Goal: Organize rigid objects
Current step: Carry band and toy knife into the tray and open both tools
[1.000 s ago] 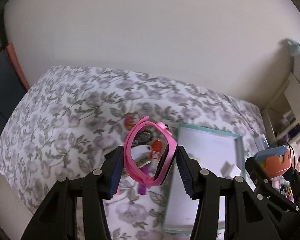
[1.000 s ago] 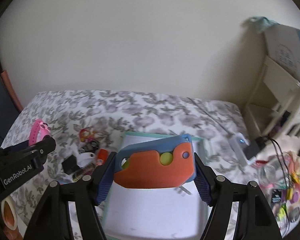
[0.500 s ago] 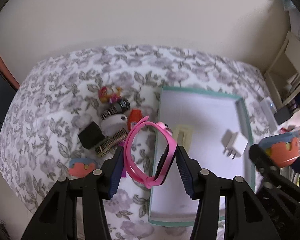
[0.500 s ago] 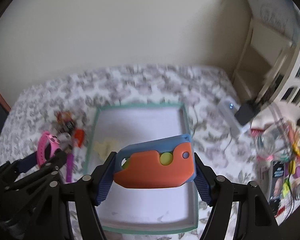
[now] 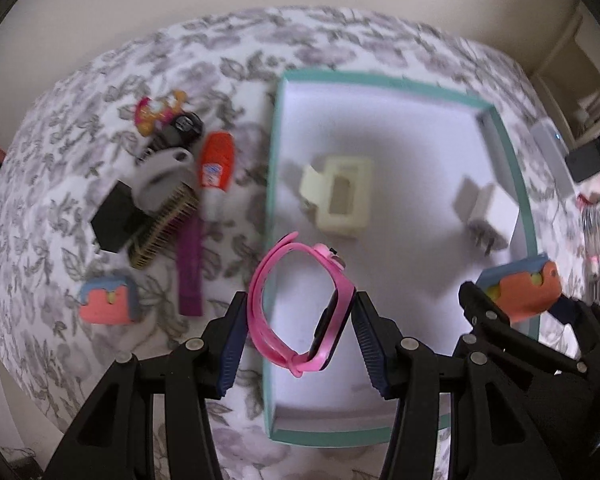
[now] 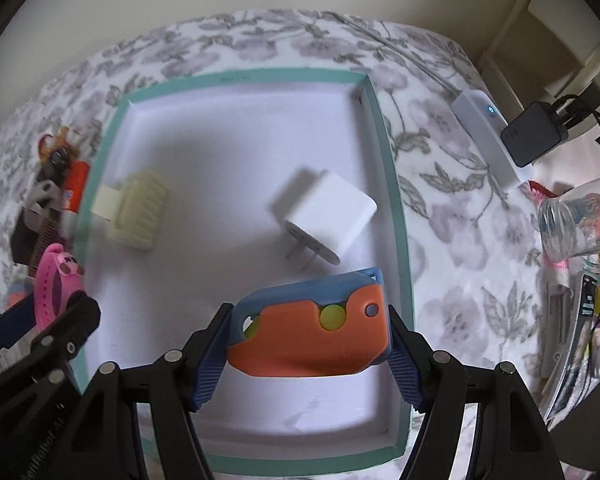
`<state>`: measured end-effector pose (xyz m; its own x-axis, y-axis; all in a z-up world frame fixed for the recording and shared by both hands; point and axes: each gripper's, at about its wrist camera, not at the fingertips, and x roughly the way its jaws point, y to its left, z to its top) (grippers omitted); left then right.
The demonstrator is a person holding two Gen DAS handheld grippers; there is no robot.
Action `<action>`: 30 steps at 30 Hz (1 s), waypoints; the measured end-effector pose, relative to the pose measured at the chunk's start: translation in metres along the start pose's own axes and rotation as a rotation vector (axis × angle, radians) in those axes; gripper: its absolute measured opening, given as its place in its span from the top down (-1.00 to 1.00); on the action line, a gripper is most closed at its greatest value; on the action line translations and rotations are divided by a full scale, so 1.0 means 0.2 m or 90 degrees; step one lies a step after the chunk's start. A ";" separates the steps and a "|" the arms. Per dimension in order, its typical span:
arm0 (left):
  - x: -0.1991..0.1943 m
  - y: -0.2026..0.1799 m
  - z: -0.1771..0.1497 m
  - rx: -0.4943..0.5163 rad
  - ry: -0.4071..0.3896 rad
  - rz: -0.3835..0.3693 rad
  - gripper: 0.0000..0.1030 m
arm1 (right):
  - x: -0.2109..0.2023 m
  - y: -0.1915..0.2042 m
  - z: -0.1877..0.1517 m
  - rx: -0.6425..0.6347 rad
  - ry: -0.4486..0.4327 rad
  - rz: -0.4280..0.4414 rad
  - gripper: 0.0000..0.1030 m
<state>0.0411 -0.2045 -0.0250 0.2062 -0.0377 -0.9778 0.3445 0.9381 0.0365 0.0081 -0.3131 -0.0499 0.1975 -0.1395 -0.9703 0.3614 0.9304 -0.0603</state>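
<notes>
My left gripper [image 5: 298, 320] is shut on a pink smartwatch [image 5: 300, 304], held above the near left part of a teal-rimmed white tray [image 5: 274, 152]. My right gripper [image 6: 310, 340] is shut on an orange and blue toy [image 6: 312, 328], held above the tray's near right part [image 6: 396, 216]. The toy also shows in the left wrist view [image 5: 520, 288], and the watch in the right wrist view [image 6: 54, 284]. In the tray lie a cream hair clip [image 5: 340, 196] and a white plug adapter [image 5: 486, 212].
Left of the tray on the floral bedcover [image 5: 260, 48] lie a second orange and blue toy [image 5: 106, 300], a purple strap [image 5: 190, 268], a comb [image 5: 164, 224], a black block [image 5: 112, 220], an orange tube [image 5: 216, 164] and a small figure [image 5: 156, 112]. A white device [image 6: 488, 136], black charger [image 6: 534, 132] and clutter sit at right.
Both grippers have moved forward and down over the tray, still holding the watch and the toy. The tray and its contents look larger and closer.
</notes>
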 end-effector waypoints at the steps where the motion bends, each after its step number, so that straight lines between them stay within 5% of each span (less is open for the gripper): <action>1: 0.01 -0.01 -0.01 0.004 0.006 0.003 -0.05 | 0.02 -0.01 -0.01 0.002 0.007 -0.002 -0.44; 14: 0.05 -0.08 -0.03 0.031 0.017 0.038 -0.06 | 0.11 -0.04 -0.05 0.019 0.043 0.008 -0.44; 30: 0.06 -0.10 -0.04 0.028 0.038 0.011 -0.04 | 0.13 -0.07 -0.02 0.025 0.046 0.018 -0.44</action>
<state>0.0287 -0.2218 -0.0393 0.1575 0.0006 -0.9875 0.3816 0.9223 0.0614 0.0049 -0.3291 -0.0755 0.1429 -0.0875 -0.9859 0.3919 0.9197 -0.0248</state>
